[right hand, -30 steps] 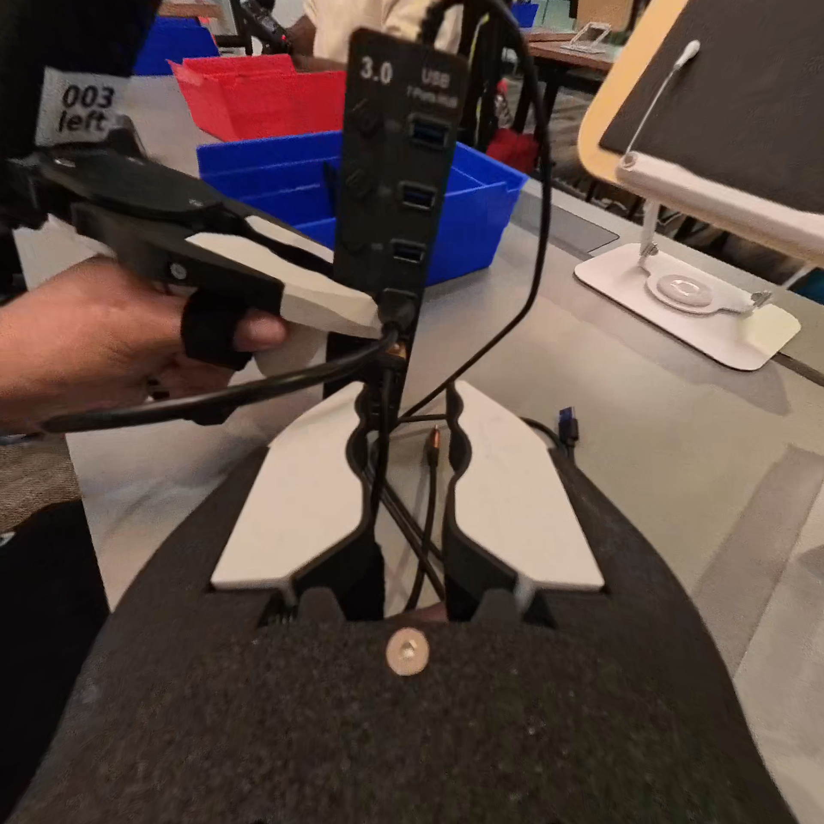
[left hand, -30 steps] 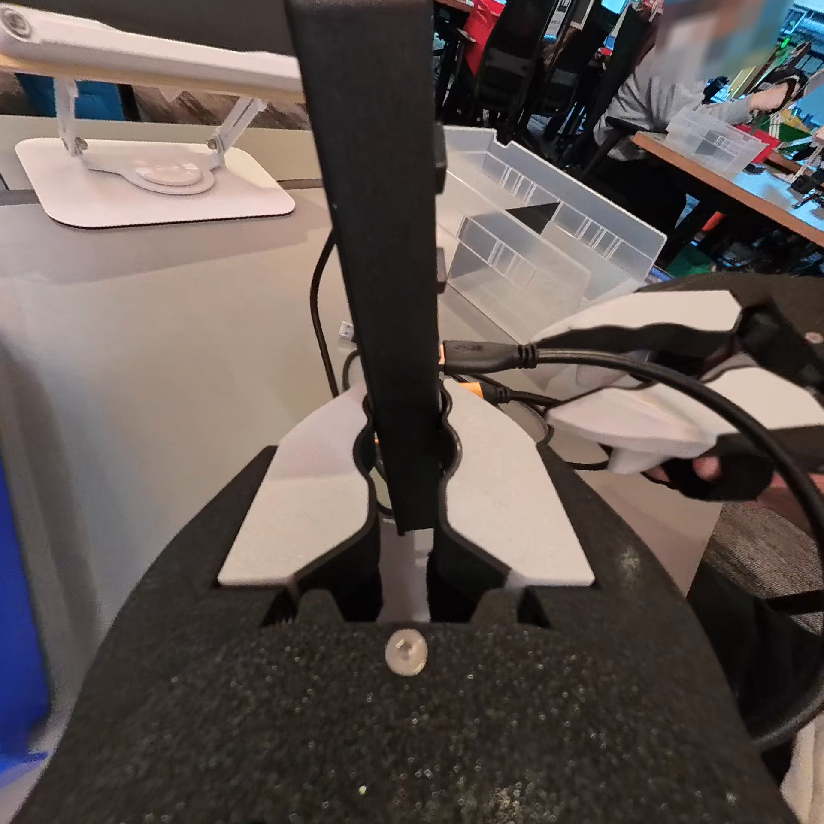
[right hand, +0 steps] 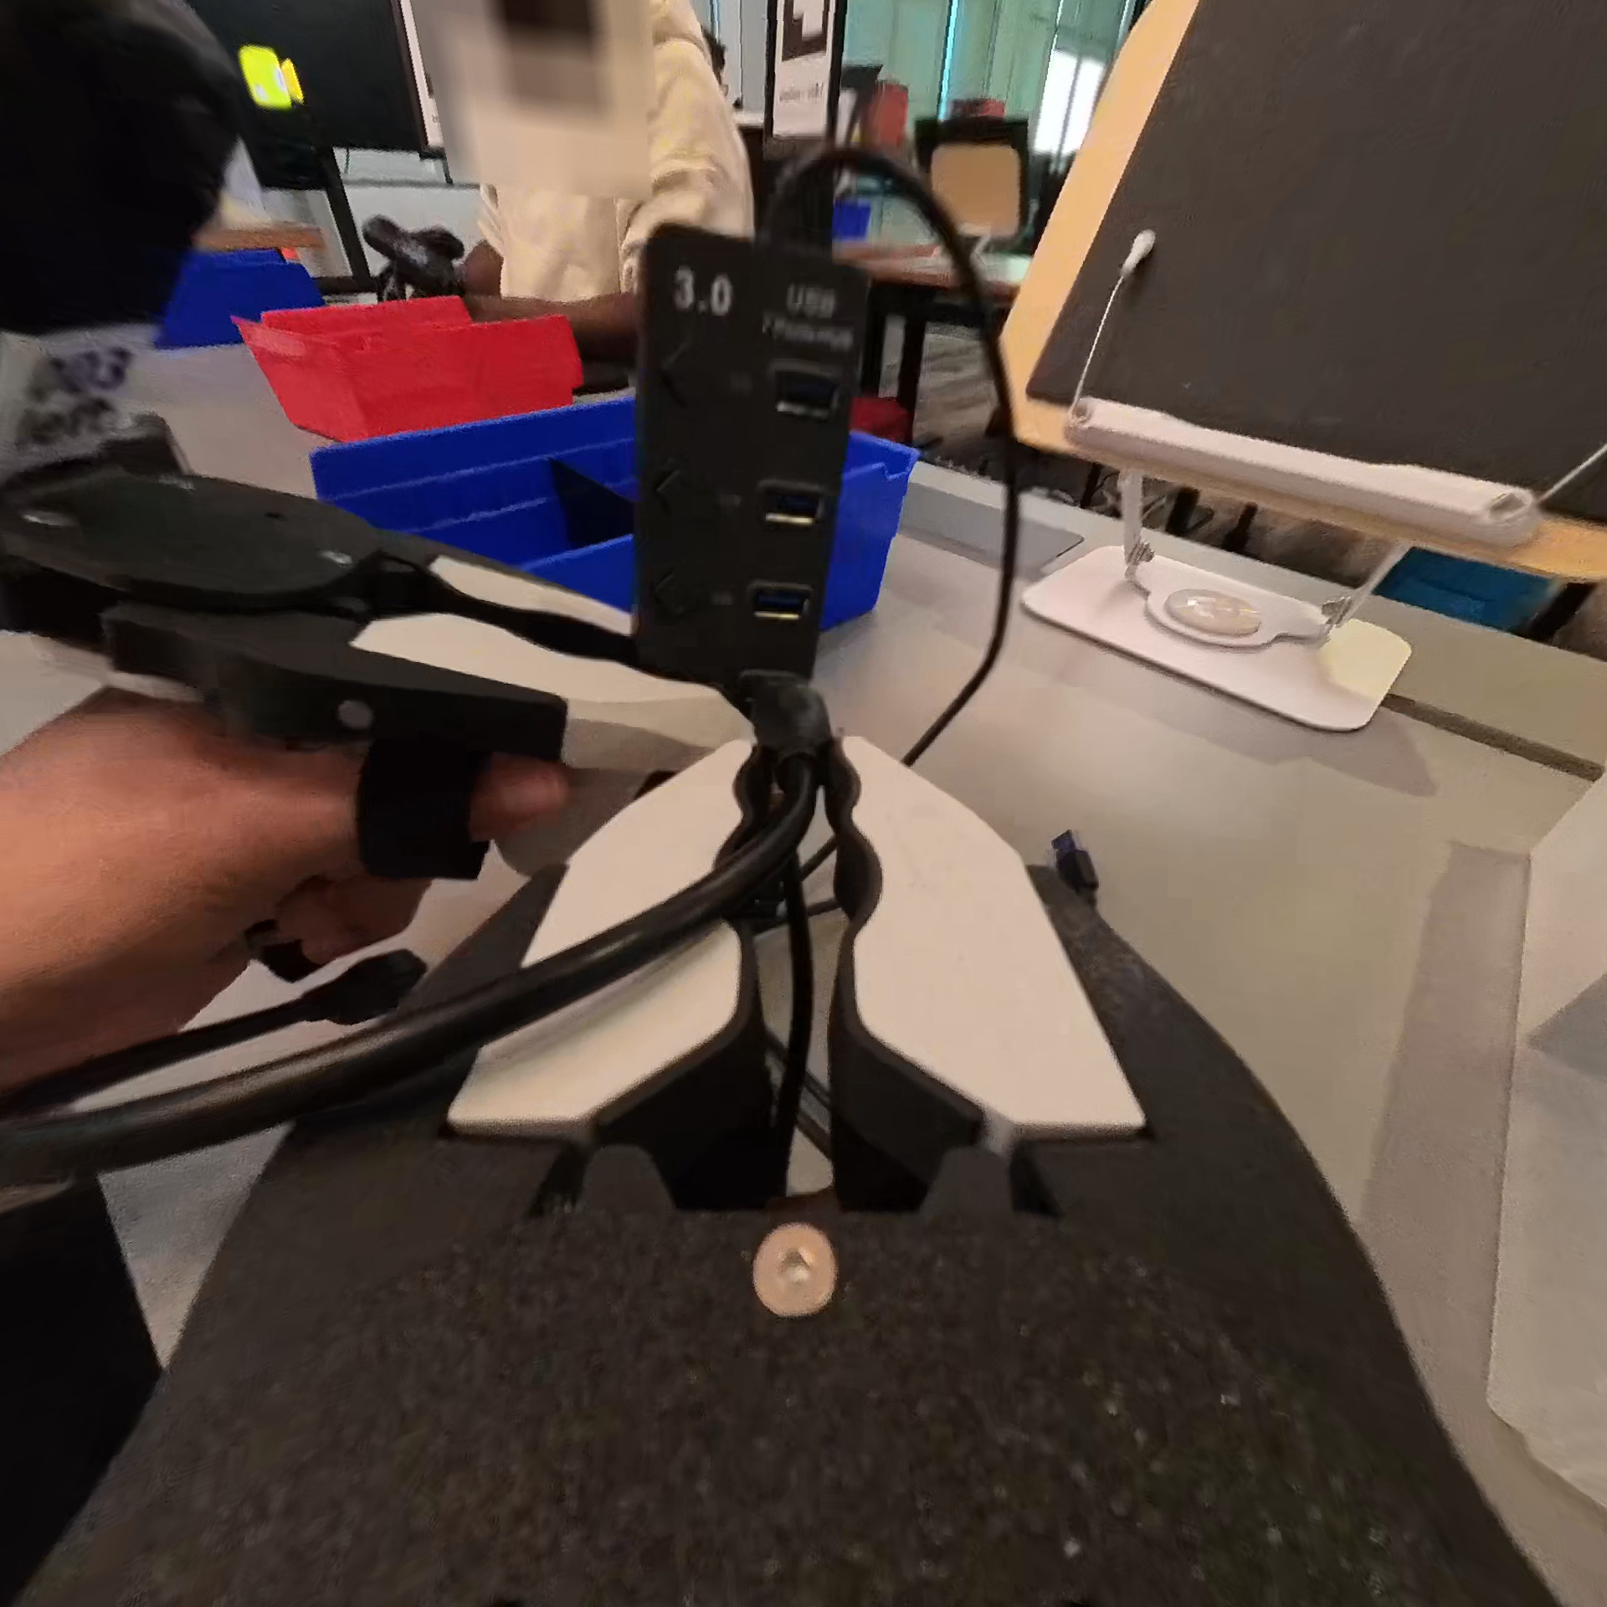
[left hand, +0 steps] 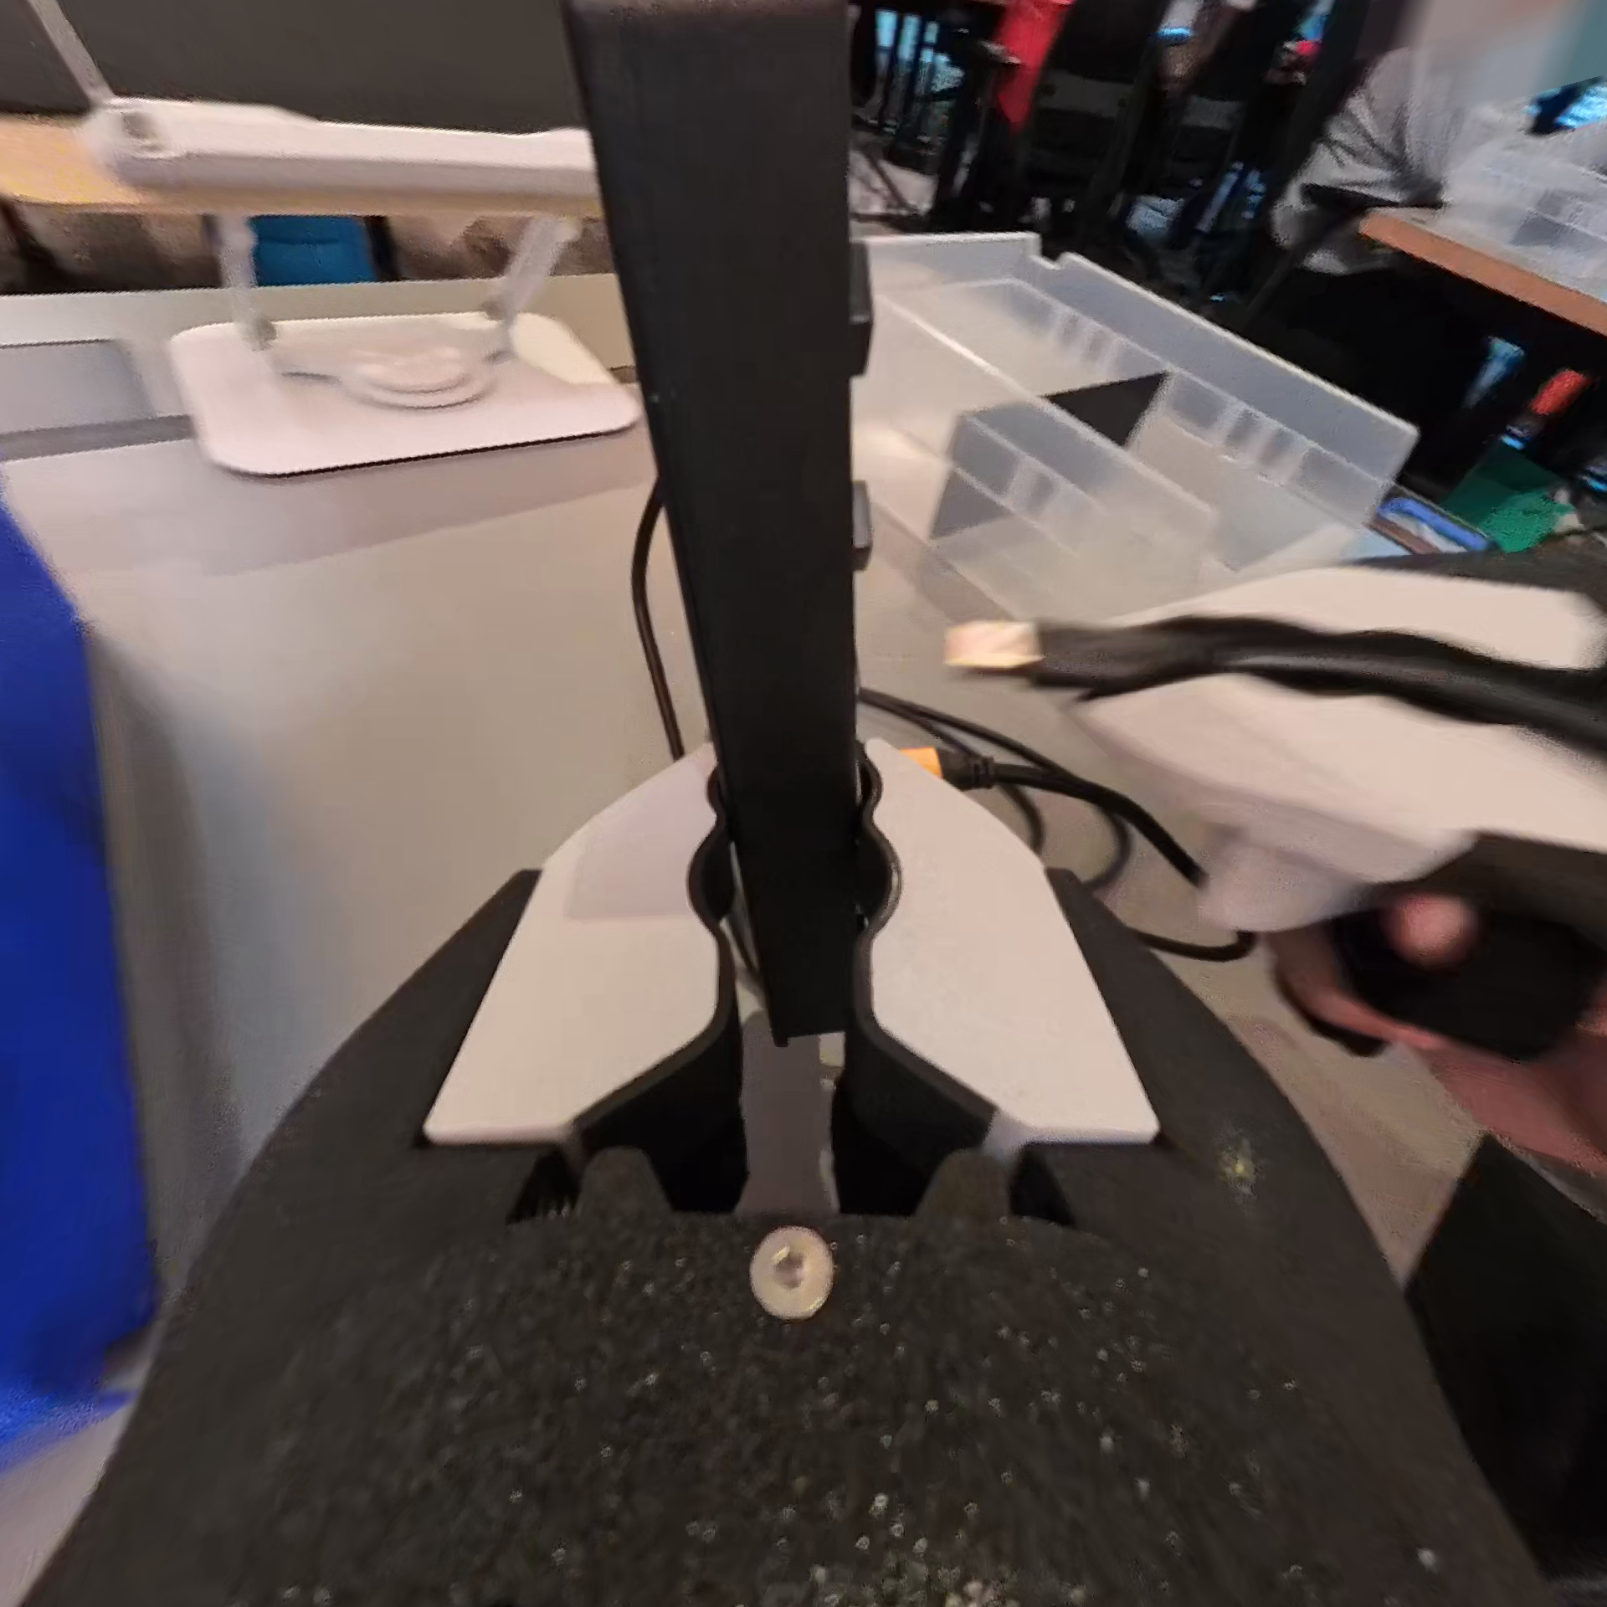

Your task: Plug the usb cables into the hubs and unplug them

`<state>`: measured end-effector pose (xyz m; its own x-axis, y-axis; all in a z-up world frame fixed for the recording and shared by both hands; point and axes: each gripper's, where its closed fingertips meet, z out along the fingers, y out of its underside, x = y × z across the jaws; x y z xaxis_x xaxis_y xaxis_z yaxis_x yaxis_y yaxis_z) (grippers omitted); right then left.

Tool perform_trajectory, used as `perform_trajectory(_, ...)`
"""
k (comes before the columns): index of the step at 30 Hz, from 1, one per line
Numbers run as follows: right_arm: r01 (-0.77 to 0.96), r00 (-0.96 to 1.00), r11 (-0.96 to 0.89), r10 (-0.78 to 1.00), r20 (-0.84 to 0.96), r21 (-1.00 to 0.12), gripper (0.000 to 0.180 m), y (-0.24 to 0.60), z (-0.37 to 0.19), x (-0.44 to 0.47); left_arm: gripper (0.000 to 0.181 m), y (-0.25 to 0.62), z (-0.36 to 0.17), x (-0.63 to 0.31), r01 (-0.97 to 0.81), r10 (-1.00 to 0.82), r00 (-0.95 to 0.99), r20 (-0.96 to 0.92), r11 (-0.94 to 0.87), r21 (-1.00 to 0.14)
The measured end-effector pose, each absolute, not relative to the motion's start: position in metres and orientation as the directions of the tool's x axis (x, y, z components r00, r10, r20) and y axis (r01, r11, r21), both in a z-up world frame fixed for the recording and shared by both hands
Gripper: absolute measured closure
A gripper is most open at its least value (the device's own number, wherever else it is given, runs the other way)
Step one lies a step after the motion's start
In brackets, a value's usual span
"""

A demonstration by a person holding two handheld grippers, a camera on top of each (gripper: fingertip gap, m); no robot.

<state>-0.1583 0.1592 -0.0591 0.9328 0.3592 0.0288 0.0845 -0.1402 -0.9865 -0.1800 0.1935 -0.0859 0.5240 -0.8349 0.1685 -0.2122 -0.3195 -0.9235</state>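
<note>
My left gripper (left hand: 787, 783) is shut on a black USB hub (left hand: 739, 435) and holds it upright above the table, edge-on. In the right wrist view the hub's face (right hand: 748, 452) shows three empty blue ports. My right gripper (right hand: 791, 765) is shut on the black plug of a USB cable (right hand: 783, 704). In the left wrist view that plug (left hand: 991, 648) hangs free, its metal tip clear of the hub's right edge, held by the right gripper (left hand: 1096, 678). A second cable with an orange collar (left hand: 922, 761) sits at the hub's lower right edge. The left gripper (right hand: 678, 687) shows beside the hub.
A white stand (right hand: 1217, 626) holding a dark board stands on the grey table (left hand: 391, 652). A clear plastic organiser (left hand: 1130, 452) lies beyond the hub. Blue bin (right hand: 487, 496) and red bin (right hand: 409, 365) sit behind. A loose blue plug (right hand: 1074, 856) lies on the table. People sit at far desks.
The plug that was seated in the hub's side a second ago is now out; my right gripper has drawn it away to the right. The hub stays gripped upright.
</note>
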Motion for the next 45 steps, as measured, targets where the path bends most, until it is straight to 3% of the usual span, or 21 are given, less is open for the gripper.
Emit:
perform_trajectory(3,0.099,0.936,-0.103,0.348,0.058,-0.99,0.168,0.15,-0.044,-0.146,0.157,0.221,-0.082,-0.207,-0.148,-0.799,0.556,0.227,-0.364,-0.919)
perform_trajectory(6,0.094,0.93,-0.117,0.366,0.045,-0.989,0.168,0.149,-0.032,-0.131,0.157,0.227,-0.065,-0.218,-0.168,-0.807,0.574,0.135,-0.278,-0.946)
perform_trajectory(11,0.15,0.925,-0.127,0.369,0.094,-0.981,0.167,0.142,0.033,-0.083,0.157,0.235,-0.071,-0.226,-0.165,-0.807,0.579,0.113,-0.252,-0.954)
perform_trajectory(16,0.3,0.95,-0.217,-0.016,0.31,-0.929,0.167,0.137,0.1,0.058,0.157,0.238,-0.08,-0.227,-0.147,-0.806,0.568,0.165,-0.297,-0.944)
perform_trajectory(20,0.393,0.795,-0.518,-0.223,0.564,-0.76,0.167,0.146,0.078,0.167,0.157,0.232,-0.081,-0.222,-0.162,-0.818,0.553,0.157,-0.291,-0.943)
perform_trajectory(24,0.438,0.644,-0.749,-0.125,0.755,-0.497,0.167,0.15,0.02,0.214,0.157,0.227,-0.082,-0.219,-0.174,-0.825,0.544,0.155,-0.291,-0.941)
perform_trajectory(28,0.483,0.563,-0.838,0.075,0.823,-0.254,0.167,0.148,-0.03,0.21,0.157,0.227,-0.085,-0.219,-0.171,-0.824,0.539,0.175,-0.311,-0.935)
perform_trajectory(31,0.511,0.53,-0.859,0.298,0.794,-0.018,0.167,0.144,-0.075,0.197,0.157,0.227,-0.087,-0.219,-0.161,-0.821,0.533,0.206,-0.337,-0.928)
perform_trajectory(36,0.577,0.594,-0.791,0.577,0.56,0.204,0.167,0.148,-0.139,0.185,0.157,0.224,-0.088,-0.217,-0.158,-0.824,0.52,0.226,-0.353,-0.922)
perform_trajectory(42,0.585,0.726,-0.777,0.63,0.275,0.235,0.18,0.156,-0.179,0.184,0.157,0.22,-0.088,-0.215,-0.169,-0.831,0.51,0.222,-0.35,-0.921)
perform_trajectory(45,0.553,0.758,-0.813,0.582,0.296,0.183,0.159,0.163,-0.177,0.191,0.157,0.218,-0.088,-0.215,-0.17,-0.832,0.506,0.226,-0.353,-0.92)
